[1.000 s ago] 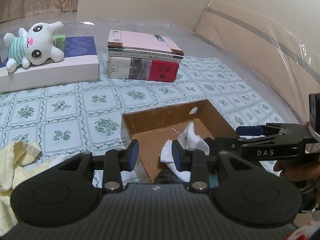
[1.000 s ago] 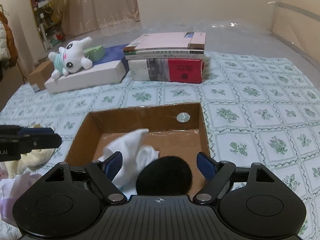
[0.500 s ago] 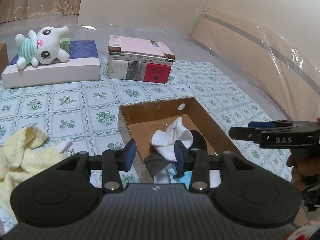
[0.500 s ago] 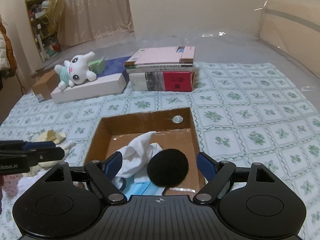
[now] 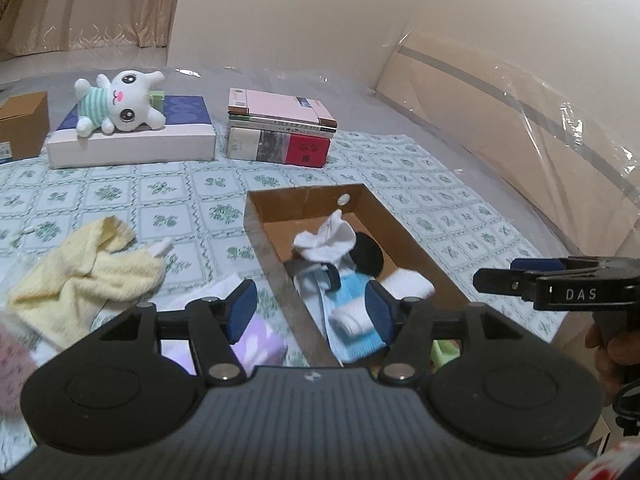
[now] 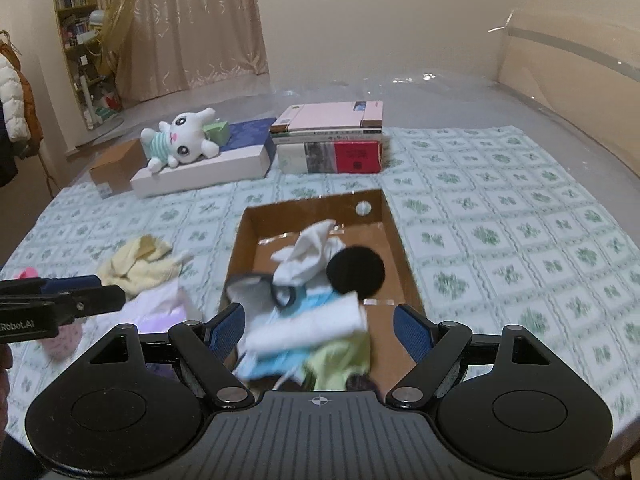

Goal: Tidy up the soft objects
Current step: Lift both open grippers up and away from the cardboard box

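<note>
Left gripper (image 5: 312, 306), jaws opening and empty, and right gripper (image 6: 320, 326), spread wide and empty, had pulled back and up from cardboard box (image 5: 404, 232). White sock (image 5: 326, 242) lay inside, cuff pointing toward far wall.

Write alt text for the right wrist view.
The open right gripper hangs empty over a cardboard box holding socks and cloths. Left of the box, a yellow towel lies on the patterned cloth; a plush toy and stacked books sit behind.

Matt cardboard box (image 5: 404, 236), fuzzy yellow cloth (image 5: 92, 268)
</note>
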Available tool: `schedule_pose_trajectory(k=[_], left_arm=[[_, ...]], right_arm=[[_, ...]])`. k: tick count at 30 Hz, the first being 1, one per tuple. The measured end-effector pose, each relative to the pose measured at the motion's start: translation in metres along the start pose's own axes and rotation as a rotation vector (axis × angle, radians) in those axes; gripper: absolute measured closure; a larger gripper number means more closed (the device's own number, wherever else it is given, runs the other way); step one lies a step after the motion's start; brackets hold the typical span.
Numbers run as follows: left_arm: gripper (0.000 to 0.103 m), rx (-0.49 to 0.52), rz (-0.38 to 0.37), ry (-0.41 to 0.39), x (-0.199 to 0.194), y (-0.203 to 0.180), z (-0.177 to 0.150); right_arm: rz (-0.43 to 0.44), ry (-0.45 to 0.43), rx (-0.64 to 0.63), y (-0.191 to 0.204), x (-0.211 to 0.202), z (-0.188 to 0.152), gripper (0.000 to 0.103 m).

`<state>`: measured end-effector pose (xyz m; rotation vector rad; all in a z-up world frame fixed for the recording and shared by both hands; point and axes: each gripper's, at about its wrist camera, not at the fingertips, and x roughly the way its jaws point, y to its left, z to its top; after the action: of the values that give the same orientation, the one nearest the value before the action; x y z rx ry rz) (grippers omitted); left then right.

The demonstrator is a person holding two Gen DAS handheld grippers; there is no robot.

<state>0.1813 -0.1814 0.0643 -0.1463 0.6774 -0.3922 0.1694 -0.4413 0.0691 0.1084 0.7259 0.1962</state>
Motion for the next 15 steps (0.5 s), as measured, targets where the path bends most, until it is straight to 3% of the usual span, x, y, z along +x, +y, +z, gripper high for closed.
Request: schedule_pose_trajectory(k=[3,15], left_arm=[[0.039,0.0,-0.001,-0.01,-0.022,-0.004,-0.014],[0.038,0.031,-0.011,-0.01,-0.084,-0.008,-0.073]], right_arm=[[-0.008,0.0,0.034,0.007,-0.018,-0.018,0.022],[-0.074,-0.025,0.127,0.041,-0.075,-0.09,0.022]])
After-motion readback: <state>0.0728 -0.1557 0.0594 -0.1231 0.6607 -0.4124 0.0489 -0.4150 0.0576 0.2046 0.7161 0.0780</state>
